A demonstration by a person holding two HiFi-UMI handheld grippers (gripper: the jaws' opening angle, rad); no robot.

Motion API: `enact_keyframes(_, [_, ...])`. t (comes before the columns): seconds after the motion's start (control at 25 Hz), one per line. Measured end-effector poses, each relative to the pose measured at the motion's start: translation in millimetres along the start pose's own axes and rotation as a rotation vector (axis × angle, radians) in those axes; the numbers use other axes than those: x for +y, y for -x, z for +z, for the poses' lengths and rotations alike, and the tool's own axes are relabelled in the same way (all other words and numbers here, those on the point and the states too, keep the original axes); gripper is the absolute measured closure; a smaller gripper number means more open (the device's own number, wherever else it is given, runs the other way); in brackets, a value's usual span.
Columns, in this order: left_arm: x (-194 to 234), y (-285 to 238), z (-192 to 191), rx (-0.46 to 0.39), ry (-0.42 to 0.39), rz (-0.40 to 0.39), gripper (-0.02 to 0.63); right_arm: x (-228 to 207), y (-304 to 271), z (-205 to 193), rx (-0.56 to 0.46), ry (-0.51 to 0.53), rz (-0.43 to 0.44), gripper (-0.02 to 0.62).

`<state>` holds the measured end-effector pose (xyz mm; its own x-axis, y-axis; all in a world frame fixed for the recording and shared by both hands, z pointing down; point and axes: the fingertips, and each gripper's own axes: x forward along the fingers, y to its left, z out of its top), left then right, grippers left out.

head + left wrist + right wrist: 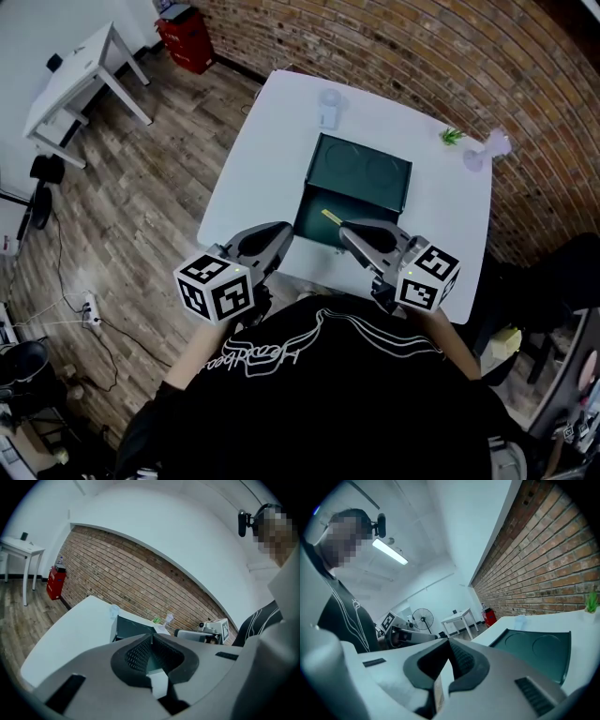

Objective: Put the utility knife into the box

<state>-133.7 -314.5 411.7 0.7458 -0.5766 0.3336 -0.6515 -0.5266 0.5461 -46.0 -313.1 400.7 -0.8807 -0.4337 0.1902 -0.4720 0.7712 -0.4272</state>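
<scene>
A dark green box (pixel 314 223) stands open on the white table (pixel 262 159), its lid (pixel 361 173) folded back. A yellow utility knife (pixel 331 217) lies inside the box near its front. My left gripper (pixel 281 231) hovers over the table's near edge, left of the box, jaws shut and empty. My right gripper (pixel 346 228) is held beside it near the box's front right corner, also shut with nothing between the pads. In the left gripper view the tips (pixel 151 636) meet in front of the box (pixel 131 627). In the right gripper view the closed tips (pixel 449 641) point past the lid (pixel 539 651).
A clear cup (pixel 328 108) stands at the table's far side. A small green plant (pixel 451 136) and a pale lilac object (pixel 487 150) sit at the far right. A white side table (pixel 70 70) and a red case (pixel 187 37) are on the floor to the left.
</scene>
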Motion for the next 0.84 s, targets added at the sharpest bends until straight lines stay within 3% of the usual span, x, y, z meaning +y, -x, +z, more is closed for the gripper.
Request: enact_keyframes(0.84, [-25, 4, -2, -0.006, -0.051, 0.017, 0.569, 21, 26, 1, 0.003, 0.063, 0.011, 0.594])
